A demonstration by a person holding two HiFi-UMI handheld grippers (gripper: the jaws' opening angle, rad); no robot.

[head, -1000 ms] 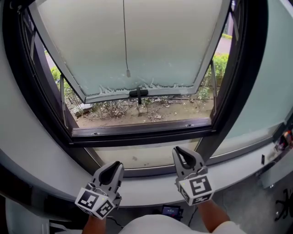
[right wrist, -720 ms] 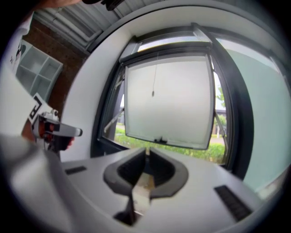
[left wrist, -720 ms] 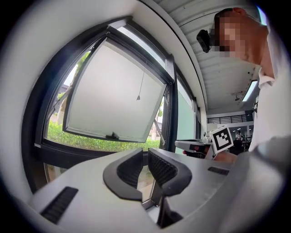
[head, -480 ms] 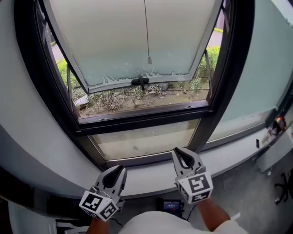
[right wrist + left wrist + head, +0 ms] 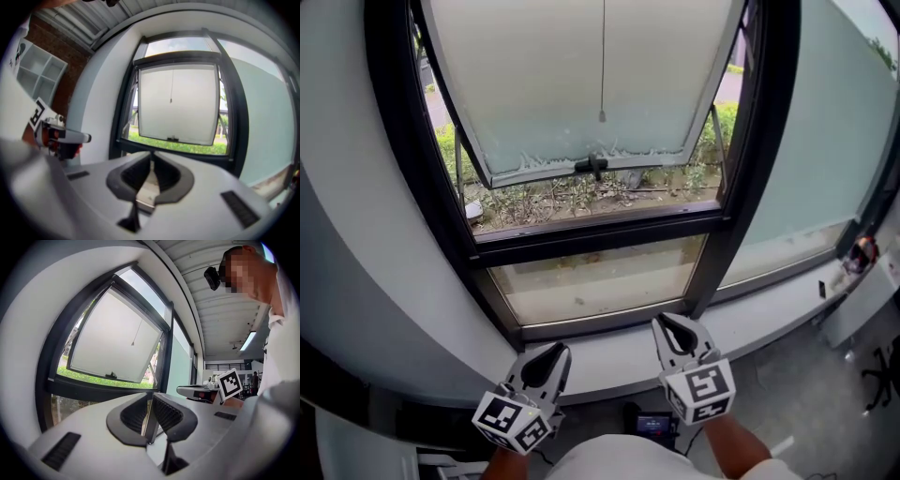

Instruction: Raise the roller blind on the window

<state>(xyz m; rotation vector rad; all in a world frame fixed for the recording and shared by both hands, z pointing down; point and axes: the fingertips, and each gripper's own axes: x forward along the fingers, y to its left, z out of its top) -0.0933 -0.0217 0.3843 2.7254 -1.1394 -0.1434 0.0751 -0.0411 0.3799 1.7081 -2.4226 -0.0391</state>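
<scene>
A thick black window frame (image 5: 394, 141) curves around a frosted pane (image 5: 544, 84) that tilts outward at the bottom. A small black handle (image 5: 595, 166) sits on the pane's lower edge. Under the pane we see dry dirt with twigs (image 5: 581, 199) and green bushes (image 5: 448, 150). A smooth white sill (image 5: 609, 361) runs below the window. A little screen (image 5: 654, 425) lies on the floor by our body. We cannot make out the blind itself. A thin cord (image 5: 603, 56) with a tiny weight hangs straight down in front of the pane. It is high up and well apart from both grippers, with nothing in between. The left gripper (image 5: 558, 349) and right gripper (image 5: 667, 321) sit low by the sill, their jaws pressed together on nothing.
</scene>
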